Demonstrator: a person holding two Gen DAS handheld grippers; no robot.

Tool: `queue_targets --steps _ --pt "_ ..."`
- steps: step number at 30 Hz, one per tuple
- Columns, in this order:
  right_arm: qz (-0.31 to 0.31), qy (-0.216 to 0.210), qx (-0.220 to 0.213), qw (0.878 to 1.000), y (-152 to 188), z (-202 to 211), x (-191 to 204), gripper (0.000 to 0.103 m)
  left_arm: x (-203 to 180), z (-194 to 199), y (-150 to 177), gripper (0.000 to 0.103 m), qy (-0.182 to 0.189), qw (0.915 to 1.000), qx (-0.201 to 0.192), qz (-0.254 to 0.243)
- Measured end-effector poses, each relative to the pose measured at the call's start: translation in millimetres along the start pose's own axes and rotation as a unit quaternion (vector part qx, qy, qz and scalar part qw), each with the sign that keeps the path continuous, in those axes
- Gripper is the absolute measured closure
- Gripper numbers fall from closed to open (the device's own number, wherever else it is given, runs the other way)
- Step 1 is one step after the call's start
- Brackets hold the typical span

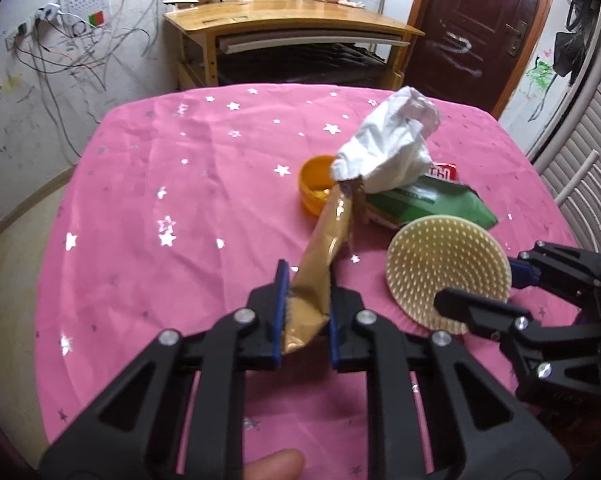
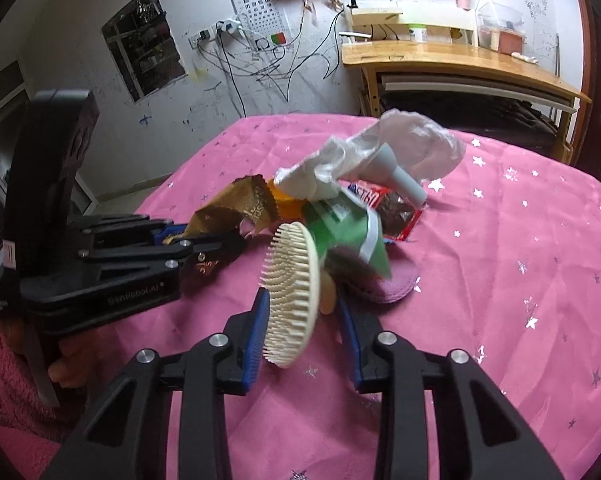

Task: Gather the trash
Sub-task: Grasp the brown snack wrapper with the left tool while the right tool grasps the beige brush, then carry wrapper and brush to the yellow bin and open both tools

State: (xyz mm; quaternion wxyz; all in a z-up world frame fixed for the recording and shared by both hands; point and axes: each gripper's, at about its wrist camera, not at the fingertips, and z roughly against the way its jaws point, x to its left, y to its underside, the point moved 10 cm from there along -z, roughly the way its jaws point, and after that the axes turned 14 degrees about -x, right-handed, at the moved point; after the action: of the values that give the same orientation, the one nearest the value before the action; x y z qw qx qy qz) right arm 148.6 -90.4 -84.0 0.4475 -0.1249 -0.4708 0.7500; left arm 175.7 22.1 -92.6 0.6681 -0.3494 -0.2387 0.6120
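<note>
Left gripper (image 1: pixel 304 312): angled down over the pink tablecloth (image 1: pixel 160 184), clamped on the gold wrapper (image 1: pixel 320 264).
Right gripper (image 2: pixel 304 336): angled down, clamped on the cream bristle brush (image 2: pixel 292 296).
Trash pile (image 2: pixel 340 208): just beyond both.

On the pink starred tablecloth (image 2: pixel 500 280) around the green packet (image 2: pixel 340 228): one gold-brown wrapper (image 1: pixel 324 248), one cream bristle brush (image 2: pixel 290 304), one orange cup (image 1: pixel 316 188), one red wrapper (image 2: pixel 396 208), one grey tube (image 2: pixel 400 178), and perhaps two crumpled white pieces (image 2: pixel 420 140). Two grippers (image 2: pixel 304 332).
</note>
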Motion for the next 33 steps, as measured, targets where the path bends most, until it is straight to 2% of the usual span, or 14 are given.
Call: queue_targets --steps 7,18,25,33 --pt "0.019 0.008 -0.014 1.0 -7 6 6 0.08 7 13 -8 0.089 -0.021 0.9997 -0.016 0.0" --pt "0.002 0.001 -0.063 0.998 -24 39 -3 0.08 -4 37 -29 0.089 -0.039 0.9984 -0.04 0.002" --pt "-0.033 0.023 -0.109 0.993 -33 81 -45 0.08 -35 45 -45 0.089 -0.036 0.9977 -0.056 -0.014" --pt "-0.076 0.068 -0.152 0.983 -29 133 -109 0.08 -97 42 -63 0.089 -0.012 0.9967 -0.068 -0.042"
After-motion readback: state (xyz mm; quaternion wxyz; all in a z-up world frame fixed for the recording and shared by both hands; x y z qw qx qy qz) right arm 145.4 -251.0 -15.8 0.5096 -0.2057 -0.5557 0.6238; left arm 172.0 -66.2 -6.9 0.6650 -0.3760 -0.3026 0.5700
